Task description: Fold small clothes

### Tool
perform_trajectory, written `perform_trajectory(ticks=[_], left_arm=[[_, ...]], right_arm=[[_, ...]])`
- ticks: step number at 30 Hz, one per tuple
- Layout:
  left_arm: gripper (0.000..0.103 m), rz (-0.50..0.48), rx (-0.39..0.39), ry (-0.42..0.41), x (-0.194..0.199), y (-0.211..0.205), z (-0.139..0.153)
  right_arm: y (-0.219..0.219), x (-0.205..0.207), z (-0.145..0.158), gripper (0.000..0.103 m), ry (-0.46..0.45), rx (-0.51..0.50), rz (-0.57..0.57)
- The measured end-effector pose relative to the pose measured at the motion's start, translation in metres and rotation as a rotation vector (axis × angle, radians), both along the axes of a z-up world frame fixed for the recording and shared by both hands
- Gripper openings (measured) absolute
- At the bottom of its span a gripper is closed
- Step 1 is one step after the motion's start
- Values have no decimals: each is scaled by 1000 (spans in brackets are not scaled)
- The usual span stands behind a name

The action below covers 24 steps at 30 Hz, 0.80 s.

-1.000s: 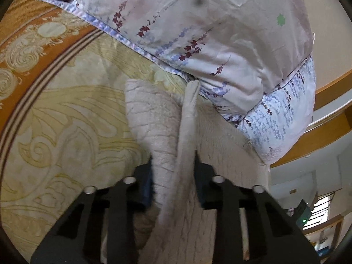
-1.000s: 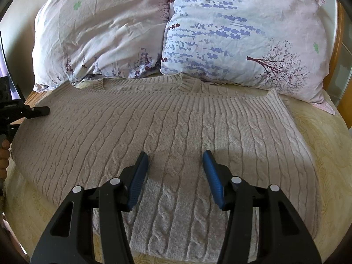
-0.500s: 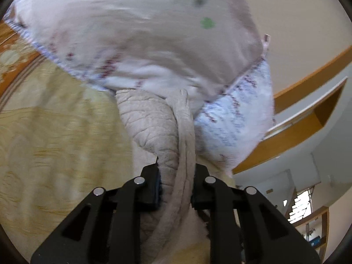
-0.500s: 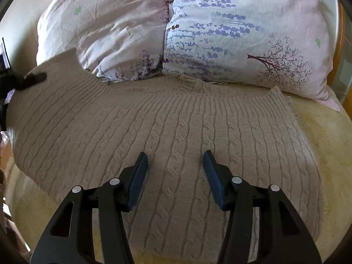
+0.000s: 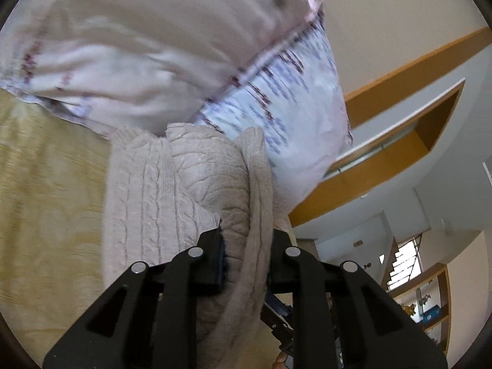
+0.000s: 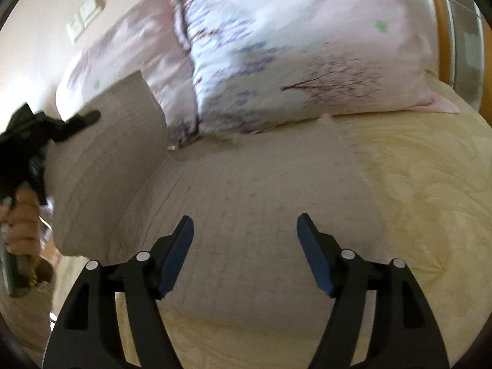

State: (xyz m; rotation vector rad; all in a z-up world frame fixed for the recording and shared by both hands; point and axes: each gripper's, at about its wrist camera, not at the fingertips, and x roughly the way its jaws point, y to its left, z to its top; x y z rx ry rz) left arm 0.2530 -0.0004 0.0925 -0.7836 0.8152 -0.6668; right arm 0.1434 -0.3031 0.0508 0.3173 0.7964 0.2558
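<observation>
Left gripper (image 5: 246,255), jaws clamped on sweater (image 6: 246,190) edge lifted at frame left off bed (image 6: 430,184); right gripper (image 6: 245,246) jaws wide, empty; best carry fold across evenly, edges aligned.

One sweater (image 6: 252,209), two pillows (image 6: 307,61), one bedspread (image 6: 430,200), two tongs (image 6: 246,246), one wall switch (image 6: 84,15).

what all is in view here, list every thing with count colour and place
sweater: one, beige cable knit, flat on the bed, left side lifted
pillows: two, pale pink and white floral, at the head of the bed
bedspread: one, yellow patterned, under the sweater
wall switch: one, cream, on the wall, upper left
shelves: wooden, orange-brown, on the wall
left tool: black, shut on the sweater edge
right tool: black with blue pads, open above the sweater
</observation>
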Motion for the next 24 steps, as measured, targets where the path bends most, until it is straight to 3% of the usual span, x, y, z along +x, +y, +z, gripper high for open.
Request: perform_trajectory(ticks=[4, 9, 12, 13, 15, 18, 20, 22, 24], left_arm=[[17, -46, 18, 0, 3, -43, -4], [18, -120, 86, 38, 2, -102, -30], [23, -161, 99, 83, 3, -126, -49], [31, -175, 80, 101, 3, -129, -53], [35, -207, 25, 104, 0, -128, -54], [67, -258, -56, 72, -13, -110, -39], [71, -258, -67, 20, -24, -92, -27], [76, -194, 1, -42, -34, -68, -16], [76, -97, 138, -59, -39, -45, -15]], right_arm=[[-33, -5, 0, 71, 6, 108, -32], [-70, 5, -7, 75, 68, 415, -11], [-84, 18, -16, 81, 126, 600, 10], [-86, 22, -17, 82, 150, 636, 16], [-87, 32, -17, 82, 188, 665, 31], [-86, 48, -17, 83, 235, 647, 36], [-87, 58, -21, 83, 280, 639, 28], [-88, 66, -25, 83, 311, 628, 18], [-85, 72, -30, 82, 341, 599, 19]])
